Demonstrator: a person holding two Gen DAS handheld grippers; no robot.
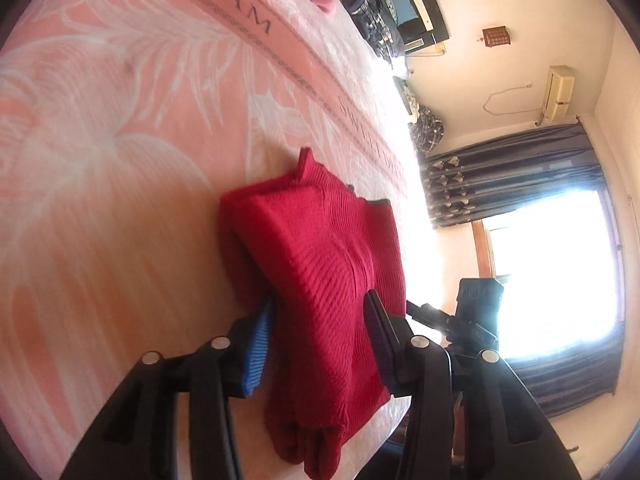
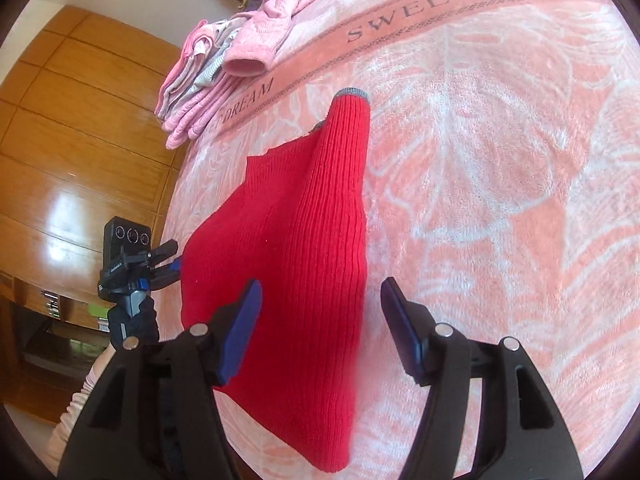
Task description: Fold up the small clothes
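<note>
Right wrist: right tongs (image 2: 320,320) gape over red sweater (image 2: 296,248); left tongs (image 1: 320,336) pinch its edge.

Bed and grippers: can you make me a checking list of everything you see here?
Surface: pink blanket with white leaf pattern and a "SWEET DREAM" band.
Job's things: red knit sweater, partly folded, grey-trimmed cuff pointing toward the band.
Clutter: pile of pink clothes at the blanket's far edge.
Grippers: left gripper has a bunch of sweater between its fingers; right gripper open, sweater lying between its spread fingers.
Cables: a thin cord on the wall near the air conditioner.
Surroundings: wooden wardrobe, dark curtains, bright window.
</note>
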